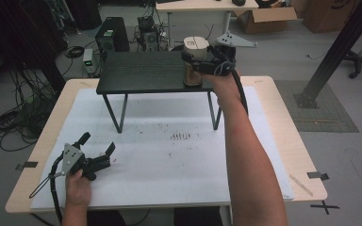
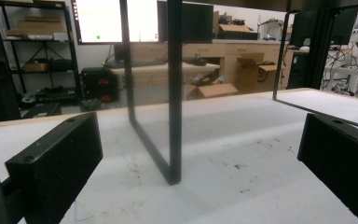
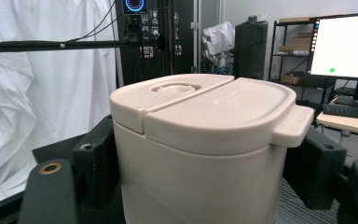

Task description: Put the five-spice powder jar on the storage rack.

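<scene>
A beige canister (image 1: 195,47) with a flip lid stands on the right front corner of a small black raised table (image 1: 141,70). My right gripper (image 1: 193,65) is shut on it, one jaw on each side. The canister (image 3: 200,140) sits between the fingers (image 3: 95,163) in the right gripper view, its lid closed. At the near left, my left gripper (image 1: 97,143) rests low on the white mat (image 1: 169,160). It is open, with nothing between its fingers (image 2: 56,163). It looks toward a black table leg (image 2: 175,93).
Dark specks (image 1: 181,136) lie on the mat in front of the black table. The wooden tabletop (image 1: 283,122) frames the mat. A computer tower (image 1: 111,35) and cables sit on the floor beyond. A black slanted post (image 1: 334,52) rises at the right.
</scene>
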`<act>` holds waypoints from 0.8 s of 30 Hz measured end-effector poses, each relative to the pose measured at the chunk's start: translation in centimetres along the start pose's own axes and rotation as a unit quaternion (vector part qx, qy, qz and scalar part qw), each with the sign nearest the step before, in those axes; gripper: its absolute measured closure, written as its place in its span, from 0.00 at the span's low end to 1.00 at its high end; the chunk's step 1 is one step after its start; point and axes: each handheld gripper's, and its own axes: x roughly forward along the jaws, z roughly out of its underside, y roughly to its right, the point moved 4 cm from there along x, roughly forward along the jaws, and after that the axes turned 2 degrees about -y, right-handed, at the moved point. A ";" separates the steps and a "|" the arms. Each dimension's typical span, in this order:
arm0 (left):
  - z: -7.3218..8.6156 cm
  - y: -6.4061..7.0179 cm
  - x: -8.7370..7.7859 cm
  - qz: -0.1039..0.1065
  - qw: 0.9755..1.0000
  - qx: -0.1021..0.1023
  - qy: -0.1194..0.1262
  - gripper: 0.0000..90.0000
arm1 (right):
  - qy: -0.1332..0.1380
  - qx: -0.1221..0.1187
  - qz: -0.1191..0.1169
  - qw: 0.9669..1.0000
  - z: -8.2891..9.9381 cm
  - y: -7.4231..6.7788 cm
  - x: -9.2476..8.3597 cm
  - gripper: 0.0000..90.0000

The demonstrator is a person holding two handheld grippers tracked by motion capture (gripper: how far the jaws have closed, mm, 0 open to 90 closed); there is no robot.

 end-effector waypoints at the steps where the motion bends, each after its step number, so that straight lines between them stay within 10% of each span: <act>1: 0.0 0.0 0.0 0.000 1.000 0.000 0.000 0.00 | 0.002 0.002 -0.001 1.000 0.0 0.0 0.0 0.24; 24: 0.0 0.0 0.0 0.000 1.000 0.001 -0.001 0.00 | -0.011 0.003 0.010 1.000 0.0 0.3 -2.2 0.11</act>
